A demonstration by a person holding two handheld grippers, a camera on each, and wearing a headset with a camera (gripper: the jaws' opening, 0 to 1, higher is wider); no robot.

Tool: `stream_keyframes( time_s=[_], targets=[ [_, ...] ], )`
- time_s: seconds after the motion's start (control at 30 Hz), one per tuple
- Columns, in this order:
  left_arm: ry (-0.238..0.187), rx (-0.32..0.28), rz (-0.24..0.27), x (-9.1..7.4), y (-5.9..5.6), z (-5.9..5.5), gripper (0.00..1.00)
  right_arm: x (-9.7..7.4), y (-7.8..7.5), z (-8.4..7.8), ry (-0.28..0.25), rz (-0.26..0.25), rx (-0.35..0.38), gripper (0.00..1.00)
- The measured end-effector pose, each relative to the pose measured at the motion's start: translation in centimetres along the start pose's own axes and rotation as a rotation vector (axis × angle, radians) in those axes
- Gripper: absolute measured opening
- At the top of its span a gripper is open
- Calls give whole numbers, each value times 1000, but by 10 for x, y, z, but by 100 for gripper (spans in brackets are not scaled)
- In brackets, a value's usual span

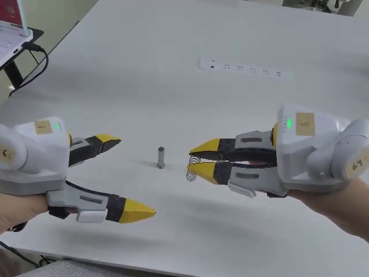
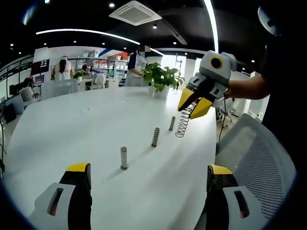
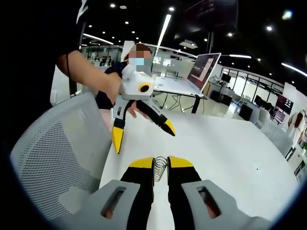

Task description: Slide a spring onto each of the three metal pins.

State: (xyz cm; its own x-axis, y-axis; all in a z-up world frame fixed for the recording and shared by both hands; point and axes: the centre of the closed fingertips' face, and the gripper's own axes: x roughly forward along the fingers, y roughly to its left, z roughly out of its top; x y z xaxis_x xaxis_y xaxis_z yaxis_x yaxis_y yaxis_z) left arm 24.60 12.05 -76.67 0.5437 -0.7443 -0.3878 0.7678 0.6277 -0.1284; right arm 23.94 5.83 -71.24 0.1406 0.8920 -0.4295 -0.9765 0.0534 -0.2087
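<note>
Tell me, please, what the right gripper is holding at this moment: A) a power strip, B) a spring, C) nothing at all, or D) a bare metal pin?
B: the right gripper is shut on a spring, whose coils stick out between its closed jaws in the right gripper view.

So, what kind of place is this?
Probably an open-plan office: a long white table, a laptop, a mesh chair, and people further back.
</note>
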Motion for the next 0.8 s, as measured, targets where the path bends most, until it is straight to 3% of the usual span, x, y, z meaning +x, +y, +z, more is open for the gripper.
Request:
stream_keyframes(
  time_s=[0.4, 0.8],
  targets=[
    [-3, -16, 5, -3, -2, -3, 98, 5, 0, 1, 5, 11, -15, 7],
    [0, -28, 26, -10, 3, -6, 98, 16, -14, 1, 12, 9, -24, 7]
  ],
)
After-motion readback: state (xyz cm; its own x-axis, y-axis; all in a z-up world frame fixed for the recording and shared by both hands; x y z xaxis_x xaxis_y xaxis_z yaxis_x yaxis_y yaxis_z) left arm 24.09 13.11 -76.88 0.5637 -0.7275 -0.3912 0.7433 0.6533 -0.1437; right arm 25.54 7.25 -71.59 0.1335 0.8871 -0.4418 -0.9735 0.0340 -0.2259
